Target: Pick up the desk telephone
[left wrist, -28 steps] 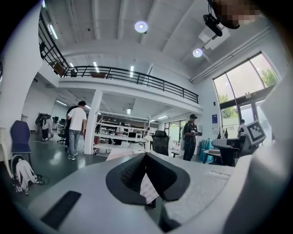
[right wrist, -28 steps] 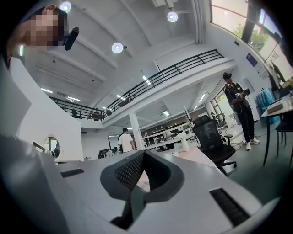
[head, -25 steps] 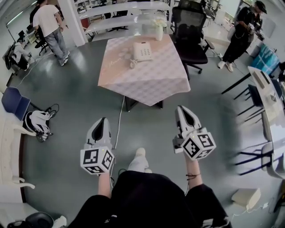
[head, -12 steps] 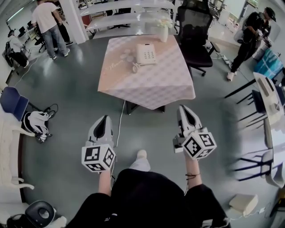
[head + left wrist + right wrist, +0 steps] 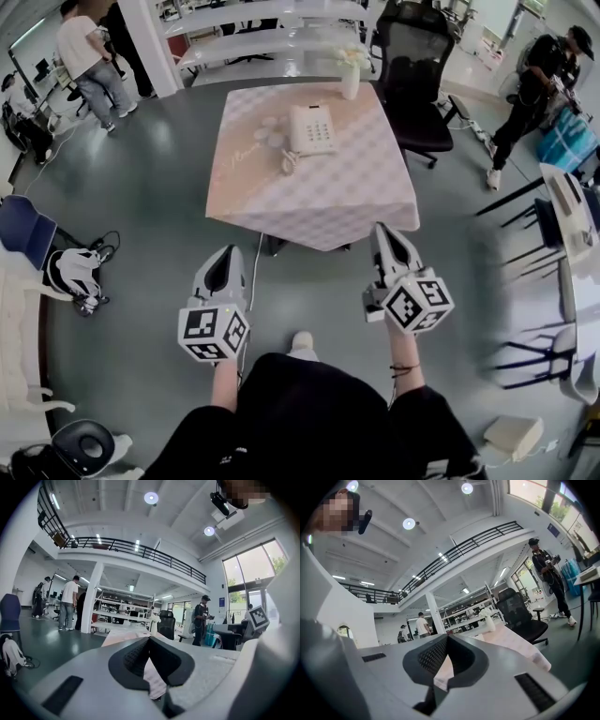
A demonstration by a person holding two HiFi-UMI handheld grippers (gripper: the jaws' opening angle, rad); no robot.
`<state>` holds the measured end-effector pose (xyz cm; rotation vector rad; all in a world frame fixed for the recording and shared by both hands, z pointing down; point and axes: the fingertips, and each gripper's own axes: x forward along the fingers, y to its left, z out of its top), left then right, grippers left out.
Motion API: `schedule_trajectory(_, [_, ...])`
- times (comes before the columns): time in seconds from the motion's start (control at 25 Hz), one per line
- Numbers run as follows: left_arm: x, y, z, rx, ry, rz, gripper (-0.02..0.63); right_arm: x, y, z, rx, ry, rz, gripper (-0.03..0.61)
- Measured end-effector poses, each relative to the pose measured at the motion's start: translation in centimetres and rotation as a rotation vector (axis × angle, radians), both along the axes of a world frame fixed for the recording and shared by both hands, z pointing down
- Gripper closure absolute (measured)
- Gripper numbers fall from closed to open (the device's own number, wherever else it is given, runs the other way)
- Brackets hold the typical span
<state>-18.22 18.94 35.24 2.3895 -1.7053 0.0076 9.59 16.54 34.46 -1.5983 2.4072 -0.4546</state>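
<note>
In the head view, the cream desk telephone (image 5: 312, 128) lies with its coiled cord on a table (image 5: 319, 197) covered by a pink checked cloth, well ahead of me. My left gripper (image 5: 226, 251) and right gripper (image 5: 382, 229) are held level over the floor, short of the table's near edge. Both are shut with nothing between the jaws. The left gripper (image 5: 149, 639) looks along its closed jaws at the table (image 5: 117, 634). The right gripper (image 5: 447, 637) does the same toward the tabletop (image 5: 513, 641). The telephone cannot be made out in either gripper view.
A white vase (image 5: 351, 81) stands at the table's far edge, with a black office chair (image 5: 412, 66) behind it. People stand at the far left (image 5: 82, 56) and far right (image 5: 539, 84). A backpack (image 5: 70, 272) lies on the floor to the left. A cable (image 5: 251, 272) runs down from the table.
The table and telephone have come nearer and lower in the head view as I walked forward. Both grippers advanced with me and stayed shut.
</note>
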Motion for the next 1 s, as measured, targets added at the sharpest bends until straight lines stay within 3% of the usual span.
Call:
schedule_trajectory(0.48, [0.7,-6.1,0.6,0.006,0.008,0.056,0.615,-0.4,-5.4,1.3,-0.022,0.011,0.023,0.586])
schedule_trajectory(1.0, [-0.4,-11.5,1.9,-0.027,0.026,0.021,0.615,-0.7,-11.7,2.0,-0.049,0.019,0.002,0.586])
